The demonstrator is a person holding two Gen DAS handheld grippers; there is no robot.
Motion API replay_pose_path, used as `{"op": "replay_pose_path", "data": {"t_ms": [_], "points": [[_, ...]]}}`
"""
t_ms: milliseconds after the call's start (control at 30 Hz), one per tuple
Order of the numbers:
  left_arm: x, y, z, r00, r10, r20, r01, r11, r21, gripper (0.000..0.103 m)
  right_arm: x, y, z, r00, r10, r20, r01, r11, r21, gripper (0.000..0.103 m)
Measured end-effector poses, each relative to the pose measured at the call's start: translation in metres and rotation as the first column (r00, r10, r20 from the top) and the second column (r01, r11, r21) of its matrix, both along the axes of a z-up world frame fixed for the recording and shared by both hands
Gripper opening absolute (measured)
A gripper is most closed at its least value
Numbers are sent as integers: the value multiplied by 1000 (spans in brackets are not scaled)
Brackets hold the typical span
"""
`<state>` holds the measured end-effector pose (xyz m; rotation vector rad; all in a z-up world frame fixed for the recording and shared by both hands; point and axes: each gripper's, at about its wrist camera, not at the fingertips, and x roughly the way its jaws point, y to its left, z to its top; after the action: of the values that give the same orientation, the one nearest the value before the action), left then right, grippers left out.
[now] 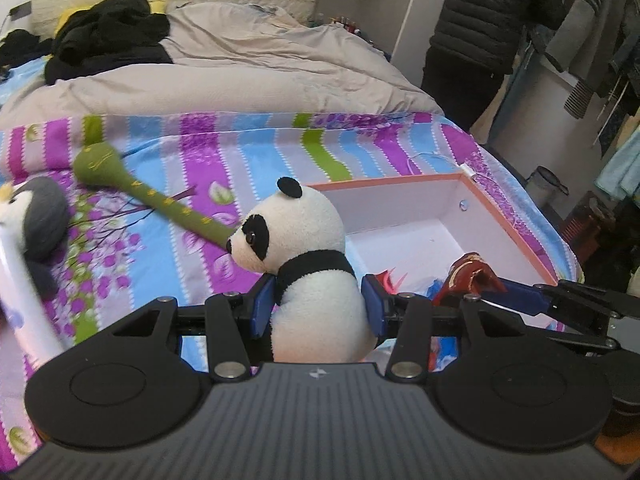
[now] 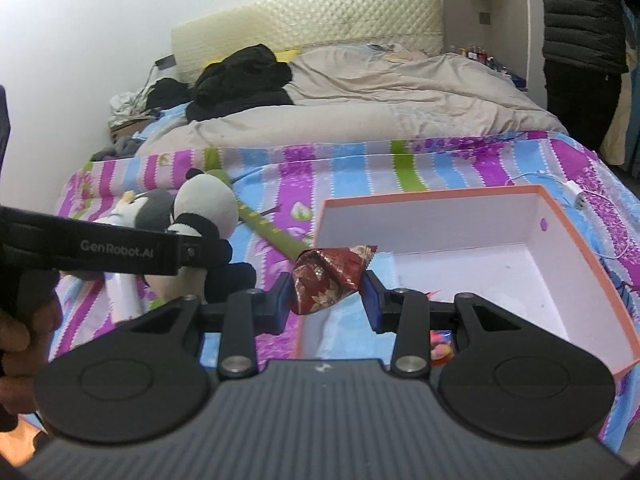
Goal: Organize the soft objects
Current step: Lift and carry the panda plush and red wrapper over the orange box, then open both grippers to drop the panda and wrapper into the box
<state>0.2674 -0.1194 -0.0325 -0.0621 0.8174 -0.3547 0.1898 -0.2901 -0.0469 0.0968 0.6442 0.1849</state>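
Two grippers hold toys: left gripper [image 1: 318, 306] squeezes a panda [image 1: 308, 256], right gripper [image 2: 326, 300] squeezes a red pouch [image 2: 326, 280] beside the box [image 2: 592, 252].

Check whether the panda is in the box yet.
Not yet. The left gripper holds the panda upright, beside the box, not inside it.

The left gripper [image 1: 318, 304], black with blue pads, points forward and downward, its 2 jaws partly apart and clamped on the sides of a plush black-and-white panda toy [image 1: 316, 280]. The right gripper [image 2: 326, 300], the same build, also tilts downward, its jaws pressed on a crinkled red patterned foil pouch [image 2: 328, 276]. A hand [image 2: 20, 332] grips the left gripper's handle.
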Motion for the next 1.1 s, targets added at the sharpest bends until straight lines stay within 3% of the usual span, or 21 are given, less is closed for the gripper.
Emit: {"op": "replay_pose_path", "data": {"t_ms": [200, 400, 533, 933, 1100], "points": [[31, -33, -10, 999, -46, -27, 46, 999, -4, 53, 22, -27, -9, 998, -50, -37, 50, 999, -1, 41], [61, -68, -32, 991, -103, -88, 103, 995, -5, 53, 46, -52, -29, 985, -109, -135, 109, 994, -8, 41], [85, -83, -52, 973, -144, -178, 131, 988, -83, 53, 54, -67, -38, 971, -150, -187, 151, 988, -10, 41], [109, -133, -88, 933, -232, -276, 243, 970, 7, 54, 73, -99, -88, 913, -210, -350, 225, 974, 3, 41], [110, -137, -99, 926, -238, -294, 252, 968, 10, 54, 72, -98, -93, 912, -201, -359, 218, 976, 6, 43]]}}
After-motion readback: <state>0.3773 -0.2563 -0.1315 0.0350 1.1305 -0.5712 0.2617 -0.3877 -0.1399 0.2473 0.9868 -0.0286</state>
